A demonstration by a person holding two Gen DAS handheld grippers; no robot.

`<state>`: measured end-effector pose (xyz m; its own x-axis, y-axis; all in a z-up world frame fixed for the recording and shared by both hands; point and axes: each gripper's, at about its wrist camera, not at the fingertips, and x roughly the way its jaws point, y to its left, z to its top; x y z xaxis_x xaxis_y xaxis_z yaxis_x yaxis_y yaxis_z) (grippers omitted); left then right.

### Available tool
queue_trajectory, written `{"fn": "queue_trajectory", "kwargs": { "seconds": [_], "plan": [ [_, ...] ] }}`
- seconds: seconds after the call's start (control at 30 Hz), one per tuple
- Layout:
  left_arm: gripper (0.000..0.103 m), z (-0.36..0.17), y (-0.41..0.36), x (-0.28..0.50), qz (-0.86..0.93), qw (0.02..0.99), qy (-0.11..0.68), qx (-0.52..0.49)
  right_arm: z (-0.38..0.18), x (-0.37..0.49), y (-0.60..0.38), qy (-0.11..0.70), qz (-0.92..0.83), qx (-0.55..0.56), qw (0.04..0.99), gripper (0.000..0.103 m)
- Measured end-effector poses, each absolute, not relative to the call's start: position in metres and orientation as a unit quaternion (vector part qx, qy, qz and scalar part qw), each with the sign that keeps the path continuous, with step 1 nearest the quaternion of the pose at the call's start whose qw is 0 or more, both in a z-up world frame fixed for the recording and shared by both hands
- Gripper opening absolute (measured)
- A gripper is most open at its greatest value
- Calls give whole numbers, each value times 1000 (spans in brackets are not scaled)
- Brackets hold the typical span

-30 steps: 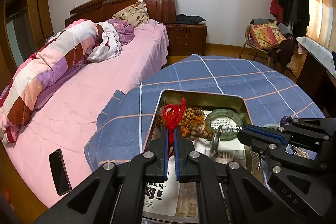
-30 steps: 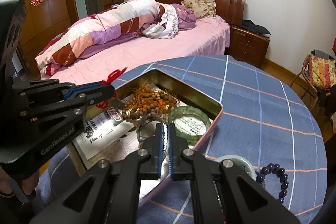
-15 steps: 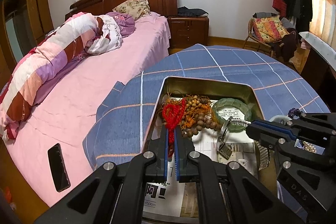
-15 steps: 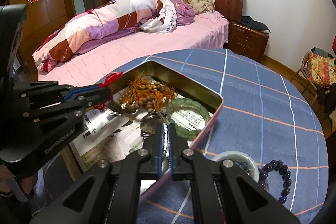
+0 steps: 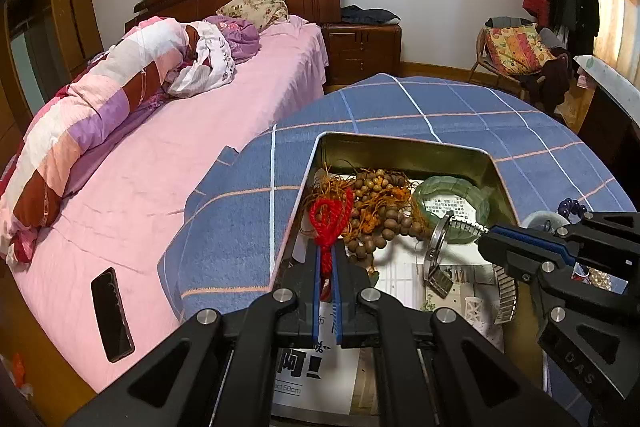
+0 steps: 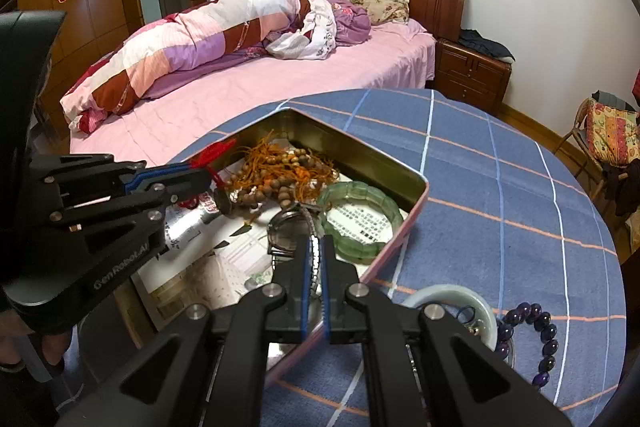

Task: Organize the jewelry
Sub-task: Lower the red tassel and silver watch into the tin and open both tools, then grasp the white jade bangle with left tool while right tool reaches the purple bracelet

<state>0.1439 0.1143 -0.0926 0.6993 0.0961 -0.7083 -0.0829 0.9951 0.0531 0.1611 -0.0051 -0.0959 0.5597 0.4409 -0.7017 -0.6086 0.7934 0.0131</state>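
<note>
Jewelry fills the tin (image 5: 404, 143): my left gripper (image 5: 328, 259) pinches the red cord (image 5: 330, 217) over the tin's near-left side, my right gripper (image 6: 314, 255) clamps the watch (image 6: 286, 231) band beside the green bracelet (image 6: 360, 219). I should lower both gently, clear of the bead tangle (image 5: 380, 203), then let go.

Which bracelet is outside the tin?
The dark purple bead bracelet, lying on the blue cloth. The green bangle and brown beads are inside the tin.
</note>
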Motion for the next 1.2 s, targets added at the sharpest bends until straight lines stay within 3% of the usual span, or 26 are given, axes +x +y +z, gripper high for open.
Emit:
{"fn": "queue_trajectory", "kwargs": {
  "seconds": [0.57,0.73,0.8,0.97,1.07,1.13,1.2],
  "plan": [
    [8,-95,116,144,58,916,397,2,-96,159,-6,362,310,-109,873,12],
    [21,-93,113,141,54,918,394,2,-94,158,-8,358,319,-101,871,46],
    [39,-91,111,138,45,920,390,1,-92,156,-7,356,318,-103,873,47],
    [48,-83,103,132,50,925,376,16,-89,152,-11,355,322,-93,873,53],
    [65,-78,104,128,60,929,364,15,-85,149,-16,351,322,-84,875,57],
    [68,-77,105,128,65,931,360,15,-82,147,-21,347,324,-78,877,65],
    [68,-76,103,128,68,930,360,14,-82,147,-23,346,321,-78,878,65]
  ]
}}
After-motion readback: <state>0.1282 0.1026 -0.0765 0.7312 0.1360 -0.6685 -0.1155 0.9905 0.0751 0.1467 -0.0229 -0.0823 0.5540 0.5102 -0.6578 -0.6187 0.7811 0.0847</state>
